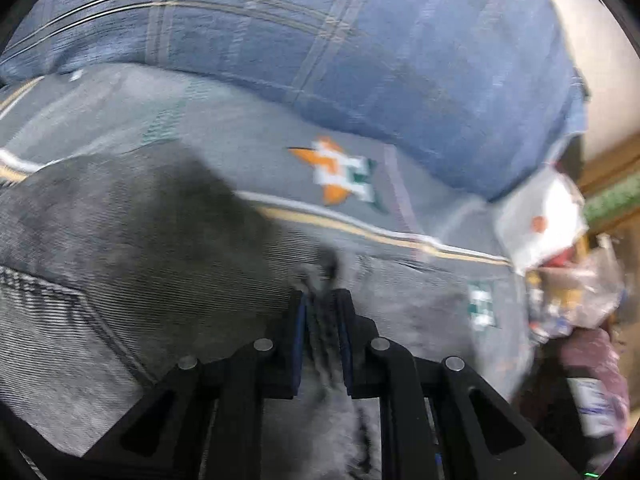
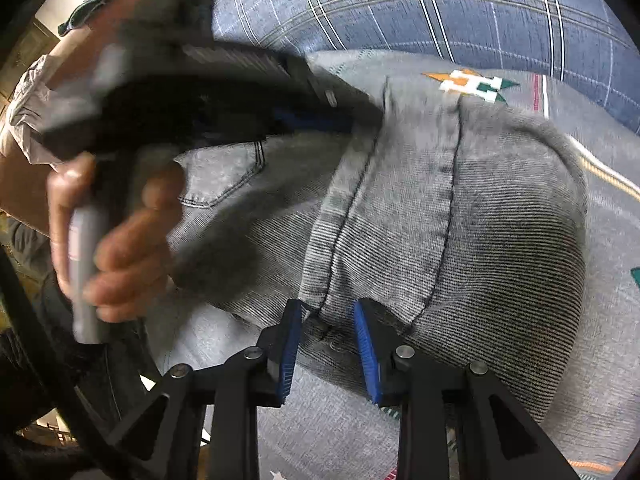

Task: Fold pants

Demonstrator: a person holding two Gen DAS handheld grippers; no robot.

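Observation:
The grey denim pants lie bunched on a grey patterned bedsheet. In the right wrist view my right gripper has its jaws slightly apart around a seamed edge of the pants. The left gripper shows there too, held by a hand, pinching the pants at the upper left. In the left wrist view my left gripper is shut on a fold of the pants, with cloth between its blue pads.
A blue plaid blanket or pillow lies behind the pants, also in the right wrist view. White and clear plastic bags and clutter sit at the right edge of the bed. The sheet has an orange and green star motif.

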